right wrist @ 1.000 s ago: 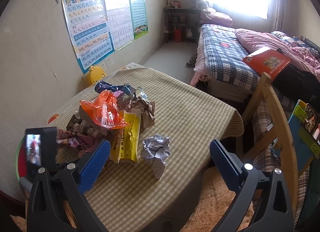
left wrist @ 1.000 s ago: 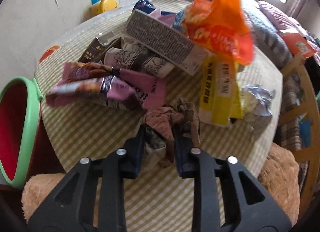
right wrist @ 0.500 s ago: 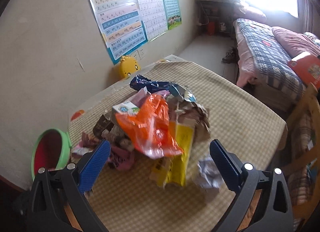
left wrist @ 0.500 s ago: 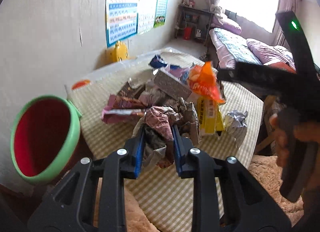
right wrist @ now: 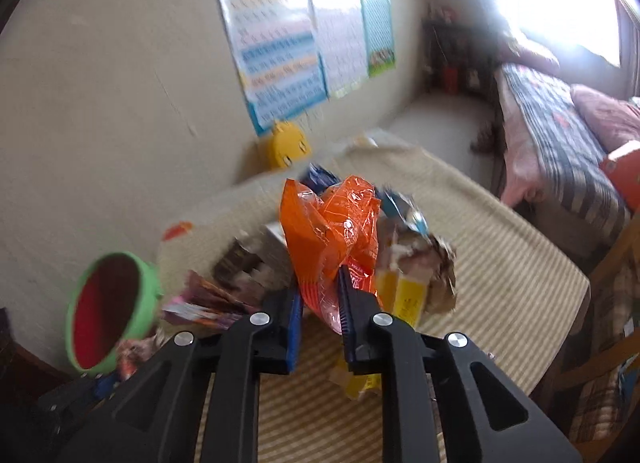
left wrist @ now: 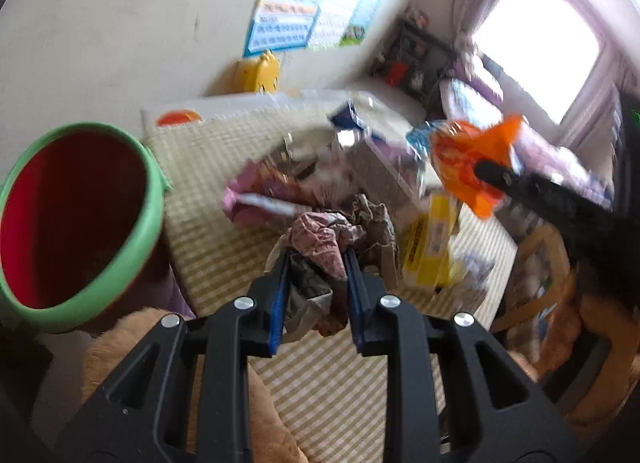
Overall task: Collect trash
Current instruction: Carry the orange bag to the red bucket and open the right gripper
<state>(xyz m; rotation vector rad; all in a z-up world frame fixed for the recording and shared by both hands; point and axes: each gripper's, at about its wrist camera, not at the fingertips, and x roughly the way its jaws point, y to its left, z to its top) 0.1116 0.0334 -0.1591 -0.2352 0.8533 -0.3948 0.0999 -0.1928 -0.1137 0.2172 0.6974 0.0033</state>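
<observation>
Two grippers clamping trash, bin (left wrist: 80,219) beside table (left wrist: 224,247), wrapper pile (right wrist: 224,295) between.

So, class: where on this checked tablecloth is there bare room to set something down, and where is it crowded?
Free: the far right half of the tablecloth, towards the bed, and the near strip under the right claw. Crowded: the wrapper pile on the wall side, near the green-rimmed bin.

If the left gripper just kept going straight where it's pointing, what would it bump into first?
Probably the pink wrapper in the trash heap on the table, just past the crumpled paper that the left gripper already holds. Blur and the fisheye make depth uncertain.
</observation>
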